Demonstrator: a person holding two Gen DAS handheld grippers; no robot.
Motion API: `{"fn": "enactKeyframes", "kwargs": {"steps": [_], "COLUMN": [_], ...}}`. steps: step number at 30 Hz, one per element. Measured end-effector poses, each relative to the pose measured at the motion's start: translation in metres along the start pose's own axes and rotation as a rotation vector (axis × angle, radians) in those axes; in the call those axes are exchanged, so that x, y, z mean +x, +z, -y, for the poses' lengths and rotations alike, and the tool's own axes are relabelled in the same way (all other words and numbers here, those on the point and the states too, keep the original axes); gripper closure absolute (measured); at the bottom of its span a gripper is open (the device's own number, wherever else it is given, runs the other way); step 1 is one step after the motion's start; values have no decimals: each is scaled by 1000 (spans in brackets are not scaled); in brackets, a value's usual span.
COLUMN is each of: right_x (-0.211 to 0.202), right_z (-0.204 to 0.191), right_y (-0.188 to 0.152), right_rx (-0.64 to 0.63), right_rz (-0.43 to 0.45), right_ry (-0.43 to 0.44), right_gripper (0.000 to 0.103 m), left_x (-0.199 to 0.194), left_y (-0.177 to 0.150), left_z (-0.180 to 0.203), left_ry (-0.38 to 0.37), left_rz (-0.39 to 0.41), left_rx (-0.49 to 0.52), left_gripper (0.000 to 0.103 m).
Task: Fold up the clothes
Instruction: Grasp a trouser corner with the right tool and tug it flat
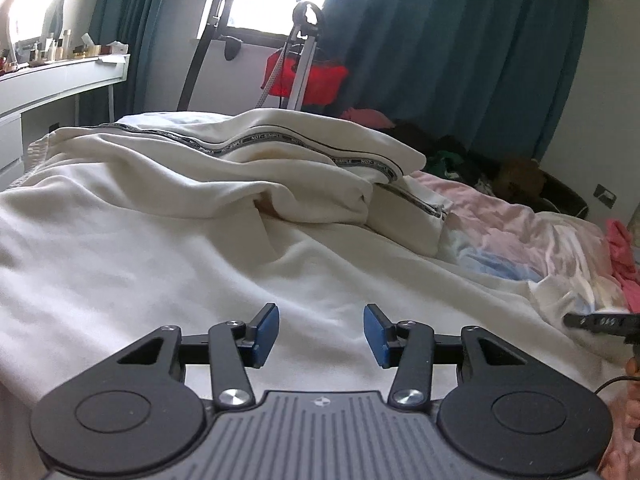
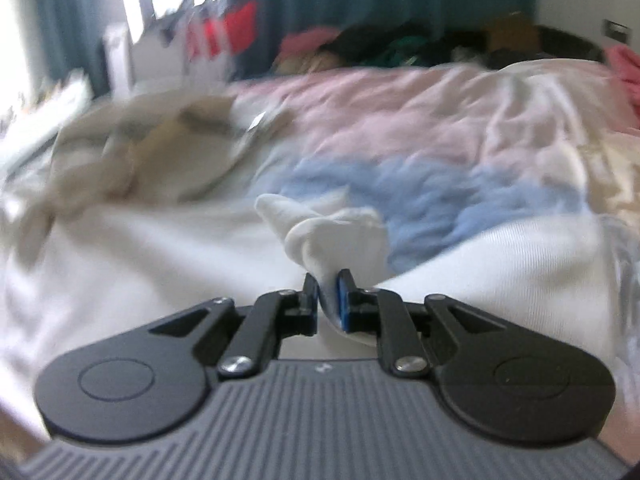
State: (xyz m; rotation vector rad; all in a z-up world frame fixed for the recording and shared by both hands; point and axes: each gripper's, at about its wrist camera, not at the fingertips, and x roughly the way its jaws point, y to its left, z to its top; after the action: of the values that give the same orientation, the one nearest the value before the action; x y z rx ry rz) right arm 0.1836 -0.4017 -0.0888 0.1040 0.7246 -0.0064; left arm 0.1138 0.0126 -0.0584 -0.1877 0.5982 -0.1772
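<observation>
On the bed (image 1: pixel 100 288), in the left wrist view, a cream garment (image 1: pixel 224 184) lies spread and rumpled, its far part folded over in thick ridges. A dark woven tape (image 1: pixel 240 145) runs along one fold, printed with repeated words that read "NOT SIMPLE". The left claw (image 1: pixel 321 335) hangs low over the near part of the cloth with its blue pads (image 1: pixel 267 334) well apart and nothing between them. To the right lies a pink, white and blue duvet (image 1: pixel 532 236), and beyond it a heap of dark clothes (image 1: pixel 460 156) against teal curtains (image 1: pixel 460 48). A white tabletop (image 1: pixel 60 76) at far left carries small bottles whose labels are too small to read.

In the right wrist view, much blurred, the right claw (image 2: pixel 327 294) is clamped on a bunched corner of white fabric (image 2: pixel 320 232), which rises in a knot just past the fingertips. The same fabric spreads left and right across the bed. Behind it is the duvet (image 2: pixel 400 128). No writing can be read here.
</observation>
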Motion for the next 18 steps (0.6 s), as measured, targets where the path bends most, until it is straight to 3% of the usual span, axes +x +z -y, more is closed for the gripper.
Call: {"fn": "enactKeyframes", "kwargs": {"steps": [3,5,7,9,10,14,16,18], "right_x": [0,-5,-12,-20,-24,-37,-38,-30], "right_z": [-9,-1,10,23,28,42,50,67], "right_y": [-4,-3,-1,1,2,8,13,17], "right_rx": [-51,15,103,183,213,307,339,400], "right_rz": [-56,-53,-50,-31,-6,111,175,214], "right_ry": [29,91,174,331,421,634,555,415], "right_gripper": [84,79,64,38,38,39,39,39], "left_x": [-6,-8,-10,-10,-10,-8,-7,-6], "left_y": [-2,-4,-6,-8,-8,-10,-10,-10], "left_z": [3,5,8,11,13,17,17,17], "left_ry": [1,-5,-12,-18,-20,-33,-40,-45], "left_rz": [-8,-11,-12,-12,-11,-14,-17,-19], "left_rx": [17,24,34,49,57,79,80,78], "left_gripper": [55,54,54,54,54,54,54,53]}}
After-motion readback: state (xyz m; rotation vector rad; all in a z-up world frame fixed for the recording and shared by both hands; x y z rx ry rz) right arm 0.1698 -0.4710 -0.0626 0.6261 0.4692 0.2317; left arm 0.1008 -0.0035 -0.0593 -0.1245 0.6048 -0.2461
